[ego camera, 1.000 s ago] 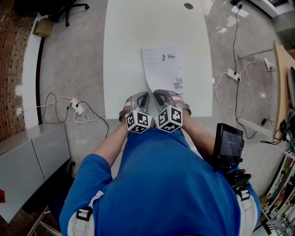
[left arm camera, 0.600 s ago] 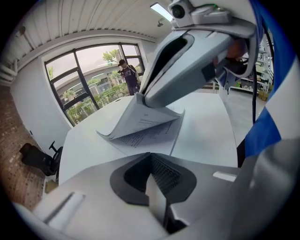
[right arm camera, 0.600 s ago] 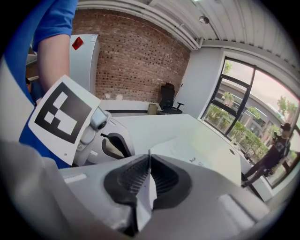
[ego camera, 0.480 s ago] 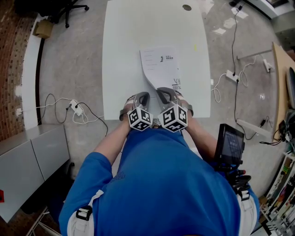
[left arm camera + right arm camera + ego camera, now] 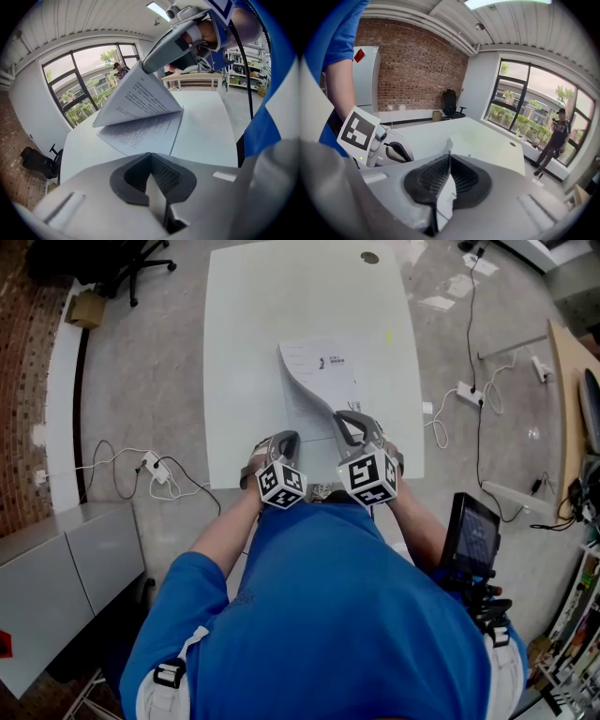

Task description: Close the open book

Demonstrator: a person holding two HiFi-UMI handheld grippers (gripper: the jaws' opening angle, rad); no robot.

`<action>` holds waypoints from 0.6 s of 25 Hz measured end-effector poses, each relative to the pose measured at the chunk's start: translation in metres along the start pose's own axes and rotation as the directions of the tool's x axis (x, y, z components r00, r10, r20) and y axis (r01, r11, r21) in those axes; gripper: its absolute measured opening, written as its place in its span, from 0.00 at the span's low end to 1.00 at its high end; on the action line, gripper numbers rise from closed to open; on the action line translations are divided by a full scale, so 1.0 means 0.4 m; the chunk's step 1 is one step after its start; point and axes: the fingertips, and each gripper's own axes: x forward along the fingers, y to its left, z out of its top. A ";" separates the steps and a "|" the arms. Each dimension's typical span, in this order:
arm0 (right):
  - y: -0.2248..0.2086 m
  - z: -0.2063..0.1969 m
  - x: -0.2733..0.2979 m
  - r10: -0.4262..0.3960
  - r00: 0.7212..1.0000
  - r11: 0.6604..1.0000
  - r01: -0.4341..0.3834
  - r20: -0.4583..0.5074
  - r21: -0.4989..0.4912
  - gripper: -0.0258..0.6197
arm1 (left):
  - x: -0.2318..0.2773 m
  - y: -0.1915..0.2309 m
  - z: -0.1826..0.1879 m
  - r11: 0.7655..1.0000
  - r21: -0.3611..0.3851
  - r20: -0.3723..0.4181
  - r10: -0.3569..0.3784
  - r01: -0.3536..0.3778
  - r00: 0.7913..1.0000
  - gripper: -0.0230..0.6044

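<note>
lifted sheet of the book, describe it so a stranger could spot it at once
On the white table, toward the person's edge, lies an open book. The lifted sheet is the only one tilted up off the flat pages, its near edge pinched by the right hand-held gripper.

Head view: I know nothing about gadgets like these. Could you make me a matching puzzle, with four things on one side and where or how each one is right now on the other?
Things
1. right gripper
2. left gripper
3. book
4. office chair

States
A. black, standing beyond the far left corner of the table
B. fingers together with nothing between them, near the table's front edge
C. fingers pinched on a raised page
D. lying partly open on the white table

Pairs: 1-C, 2-B, 3-D, 4-A
</note>
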 end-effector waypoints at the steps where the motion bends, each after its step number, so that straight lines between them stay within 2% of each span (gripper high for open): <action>1: -0.016 -0.002 -0.007 -0.009 1.000 1.000 0.009 0.007 0.030 0.06 | 0.001 0.000 0.001 1.000 0.003 -0.001 -0.001 0.001 1.000 0.04; 6: -0.087 -0.031 -0.039 -0.065 0.998 0.983 0.059 0.028 0.173 0.06 | 0.007 -0.003 -0.004 1.000 0.010 -0.003 -0.006 0.006 1.000 0.04; 11: -0.149 -0.065 -0.075 -0.130 0.991 0.962 0.121 0.021 0.245 0.06 | 0.012 -0.003 -0.003 1.000 0.016 -0.004 -0.009 0.009 1.000 0.04; 15: -0.200 -0.106 -0.100 -0.187 0.982 0.930 0.177 0.000 0.321 0.06 | 0.019 0.001 -0.008 1.000 0.020 -0.004 -0.012 0.012 1.000 0.04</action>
